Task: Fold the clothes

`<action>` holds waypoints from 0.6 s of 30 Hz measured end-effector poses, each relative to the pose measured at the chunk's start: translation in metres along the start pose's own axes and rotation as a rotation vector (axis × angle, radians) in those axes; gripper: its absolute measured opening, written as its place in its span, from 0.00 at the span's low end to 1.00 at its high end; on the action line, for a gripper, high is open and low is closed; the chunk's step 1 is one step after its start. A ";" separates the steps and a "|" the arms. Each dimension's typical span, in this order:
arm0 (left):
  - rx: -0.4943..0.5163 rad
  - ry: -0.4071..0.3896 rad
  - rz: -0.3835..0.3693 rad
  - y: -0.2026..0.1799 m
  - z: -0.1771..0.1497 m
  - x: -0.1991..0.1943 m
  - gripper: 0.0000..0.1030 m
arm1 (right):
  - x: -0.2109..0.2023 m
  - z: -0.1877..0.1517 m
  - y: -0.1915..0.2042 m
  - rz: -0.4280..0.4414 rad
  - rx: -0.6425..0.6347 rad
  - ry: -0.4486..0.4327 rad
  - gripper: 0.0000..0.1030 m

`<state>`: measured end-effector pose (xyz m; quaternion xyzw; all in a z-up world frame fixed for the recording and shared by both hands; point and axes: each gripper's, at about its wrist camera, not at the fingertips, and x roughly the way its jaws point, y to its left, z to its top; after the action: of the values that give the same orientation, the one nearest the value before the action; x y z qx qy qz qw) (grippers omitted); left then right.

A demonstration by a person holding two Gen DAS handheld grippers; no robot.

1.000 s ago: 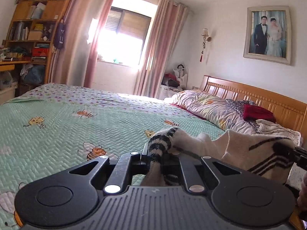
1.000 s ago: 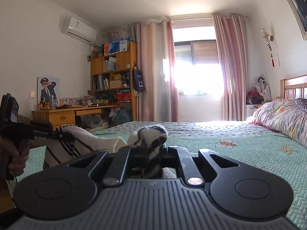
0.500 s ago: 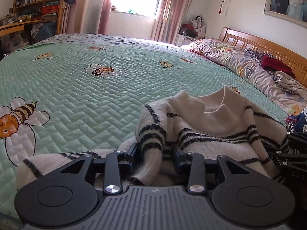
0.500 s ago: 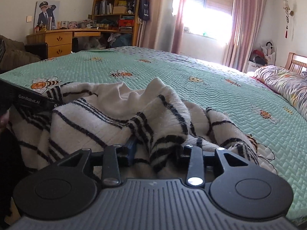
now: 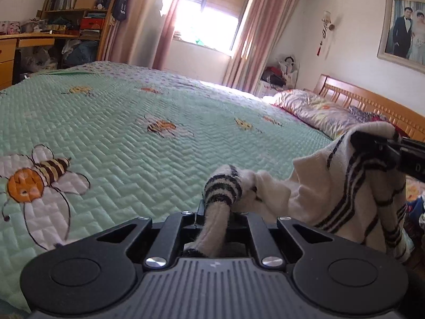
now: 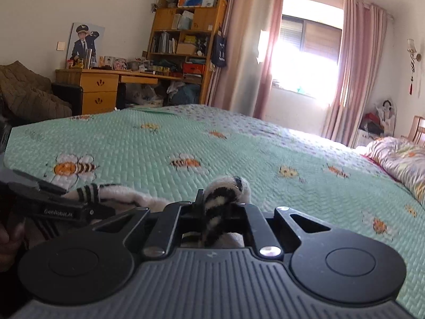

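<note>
A cream sweater with black stripes [image 5: 318, 191] hangs between my two grippers above the near edge of the green bee quilt [image 5: 159, 146]. My left gripper [image 5: 220, 208] is closing, with a striped fold pinched between its jaws. To its right in the left wrist view, my right gripper [image 5: 372, 146] grips another part higher up. In the right wrist view my right gripper [image 6: 221, 204] is closing on a striped fold of the sweater [image 6: 225, 186]. My left gripper [image 6: 89, 203] shows at the left there, clamped on striped fabric.
The bed fills the view ahead. A rumpled floral duvet [image 5: 313, 109] and loose clothes lie against the wooden headboard [image 5: 372, 103]. A desk [image 6: 106, 85] and bookshelf [image 6: 183, 40] stand beyond the bed's far side, by the curtained window [image 6: 305, 53].
Half a second ago the sweater lay spread on the quilt with both pairs of jaws wider around it. Now both pinch striped folds and the sweater is raised off the bed, the right end higher.
</note>
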<state>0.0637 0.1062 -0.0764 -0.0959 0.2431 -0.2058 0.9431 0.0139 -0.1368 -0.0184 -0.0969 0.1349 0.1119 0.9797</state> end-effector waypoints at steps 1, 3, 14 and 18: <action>-0.001 -0.025 0.009 0.005 0.011 -0.003 0.08 | 0.005 0.014 -0.003 0.001 -0.001 -0.023 0.10; -0.004 -0.076 0.026 0.015 0.034 -0.010 0.08 | 0.018 0.051 -0.013 0.001 -0.020 -0.085 0.09; -0.062 -0.217 0.221 0.057 0.100 -0.045 0.27 | 0.075 0.129 -0.045 0.020 0.102 -0.141 0.78; -0.152 -0.042 0.246 0.069 0.040 -0.028 0.27 | 0.067 0.053 -0.035 -0.044 0.048 -0.032 0.78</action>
<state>0.0846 0.1835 -0.0496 -0.1409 0.2480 -0.0675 0.9561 0.0981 -0.1458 0.0179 -0.0744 0.1195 0.0884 0.9861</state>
